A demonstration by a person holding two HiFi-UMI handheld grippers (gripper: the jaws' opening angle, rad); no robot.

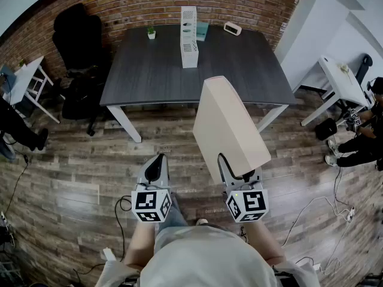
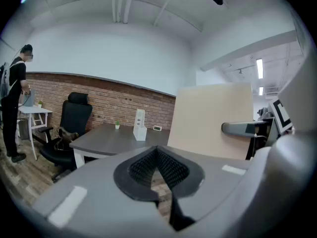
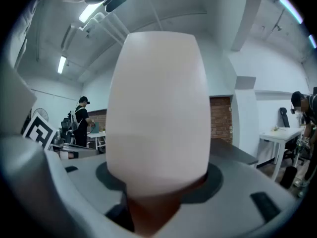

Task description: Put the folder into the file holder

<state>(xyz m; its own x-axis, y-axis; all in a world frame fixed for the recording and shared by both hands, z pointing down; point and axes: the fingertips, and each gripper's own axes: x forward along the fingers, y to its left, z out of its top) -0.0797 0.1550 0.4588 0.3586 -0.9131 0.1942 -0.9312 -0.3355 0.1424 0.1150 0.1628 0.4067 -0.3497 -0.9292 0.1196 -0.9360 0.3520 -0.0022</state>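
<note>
**Short of the counter, folder up in the right tool**

On the wood floor point(image 1: 72, 160), well back from the dark counter point(image 1: 239, 70), the right tool point(image 1: 238, 173) is clamped on the bottom edge of a beige folder point(image 1: 230, 124). The folder's long axis rises up and forward from the jaws. The left tool point(image 1: 157, 167) is closed with nothing in it. A white file holder point(image 1: 189, 36) stands upright at the counter's far middle, well apart from the folder. It lies ahead and a little left of the folder's top edge, with its narrow end facing the person. The folder-bearing right hand likely has to carry it forward and leftward. Count: one folder, one file holder, two tools.
</note>
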